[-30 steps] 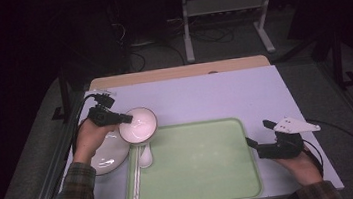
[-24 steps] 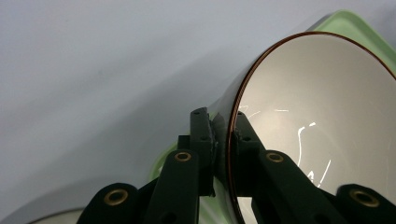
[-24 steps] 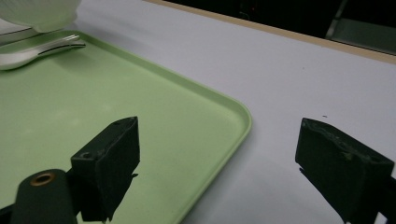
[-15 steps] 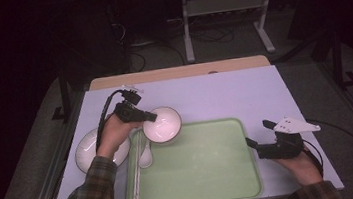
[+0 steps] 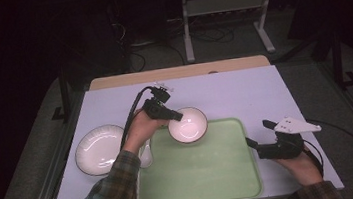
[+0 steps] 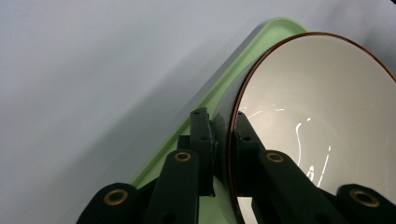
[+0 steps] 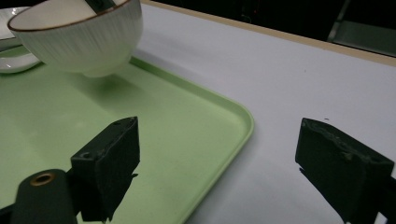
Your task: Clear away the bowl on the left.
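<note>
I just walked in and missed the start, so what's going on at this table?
A person holds a gripper in each hand. The left gripper is clamped on the rim of a white bowl and holds it in the air above the far edge of the green tray. The right gripper rests open beside the tray's right edge. A white plate sits left of the tray.

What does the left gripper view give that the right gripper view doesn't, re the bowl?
Left gripper view: the left gripper clamped on the bowl rim, one jaw inside, one outside, and the glossy inner wall.
Right gripper view: the bowl's ribbed outer wall and foot raised clear of the tray, a shadow beneath, and the right gripper open and empty.
Both: white bowl, green tray, pale table.
</note>
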